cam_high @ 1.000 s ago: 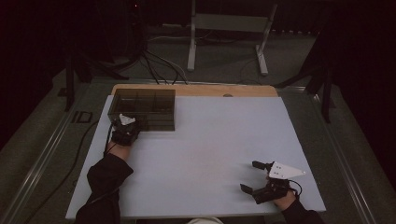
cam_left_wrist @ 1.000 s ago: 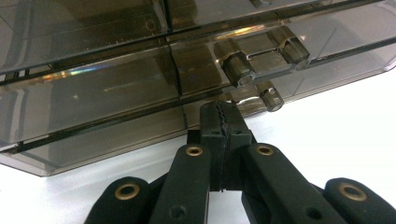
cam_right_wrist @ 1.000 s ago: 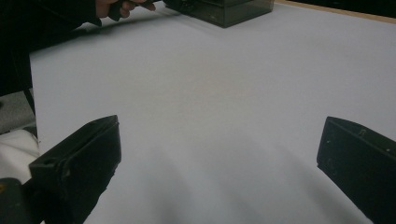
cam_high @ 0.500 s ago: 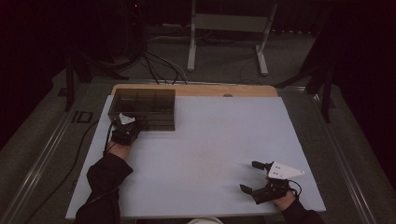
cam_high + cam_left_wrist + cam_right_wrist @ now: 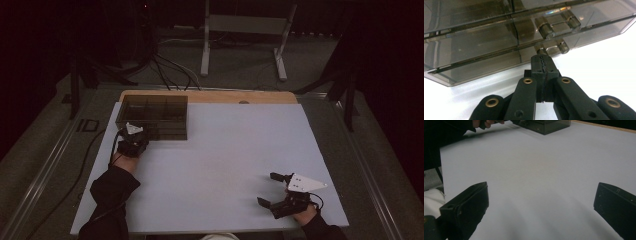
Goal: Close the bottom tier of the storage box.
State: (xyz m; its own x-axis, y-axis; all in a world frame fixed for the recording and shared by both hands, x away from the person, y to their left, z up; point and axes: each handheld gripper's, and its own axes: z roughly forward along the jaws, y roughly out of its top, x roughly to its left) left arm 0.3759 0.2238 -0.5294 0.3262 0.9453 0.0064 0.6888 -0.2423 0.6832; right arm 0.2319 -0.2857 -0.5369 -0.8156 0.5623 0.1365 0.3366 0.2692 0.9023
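Up top first, high view: left gripper (image 5: pixel 134 136) sits at the front-left corner of the smoky clear compartment box (image 5: pixel 155 116), which lies at the far left of the white table (image 5: pixel 225 150), near its wooden back edge. Dark sleeve (image 5: pixel 112 192) comes in from the bottom left. Right gripper (image 5: pixel 270 189) rests low on the near right of the table, well apart from the box, jaws spread wide, nothing between them.

Left gripper view: left gripper (image 5: pixel 541 61) has its jaws pressed together, pads meeting, tip right at the box's lower latch (image 5: pixel 551 47); can't tell if a thin bit of latch is pinched. Box (image 5: pixel 474 42) fills the upper frame, lid down.

Right gripper view: right gripper (image 5: pixel 541 202) wide open over bare table (image 5: pixel 544 165), holding nothing. Box (image 5: pixel 546 125) far off at the top edge, the other hand (image 5: pixel 485 123) beside it.
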